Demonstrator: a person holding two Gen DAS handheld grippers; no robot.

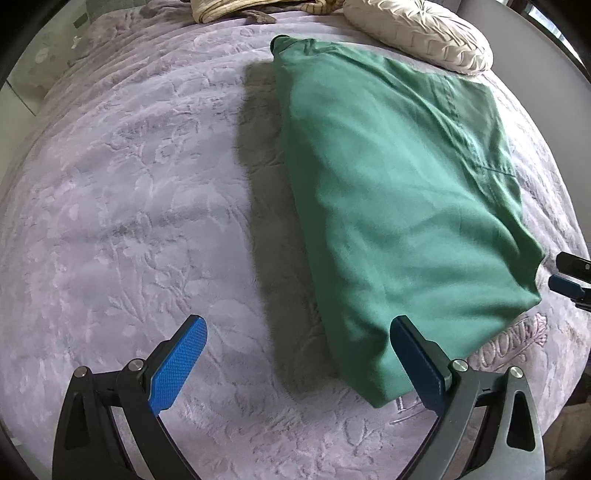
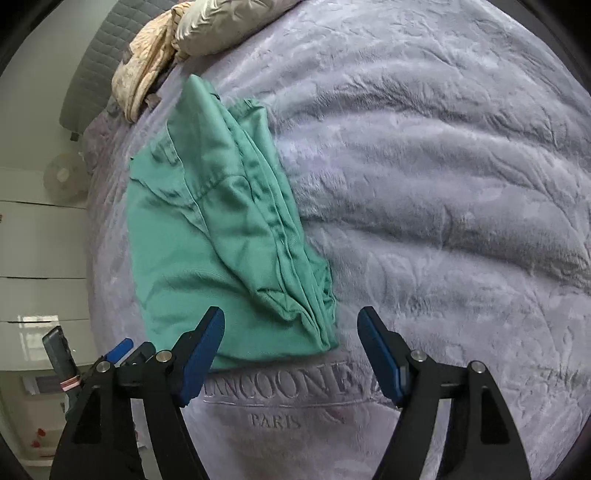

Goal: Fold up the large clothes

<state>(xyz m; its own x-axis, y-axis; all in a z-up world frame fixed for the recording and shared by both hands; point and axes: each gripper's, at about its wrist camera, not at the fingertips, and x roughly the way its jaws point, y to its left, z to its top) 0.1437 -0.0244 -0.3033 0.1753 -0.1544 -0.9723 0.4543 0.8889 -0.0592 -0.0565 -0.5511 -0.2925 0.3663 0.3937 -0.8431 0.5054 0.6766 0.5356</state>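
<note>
A green garment (image 1: 399,192) lies folded in a long shape on a lilac plush bedspread (image 1: 129,206). My left gripper (image 1: 299,339) is open and empty, just above the garment's near end, its right finger over the cloth's near corner. My right gripper (image 2: 291,339) is open and empty, hovering at the garment's (image 2: 221,236) near right corner, where several folded layers show. The right gripper's blue tips also show at the right edge of the left wrist view (image 1: 572,277).
A cream pleated pillow (image 1: 417,29) and a beige crumpled blanket (image 2: 147,62) lie at the bed's head. White drawers (image 2: 37,258) and a small fan (image 2: 64,177) stand left of the bed. Embroidered lettering (image 2: 280,387) marks the bedspread's near edge.
</note>
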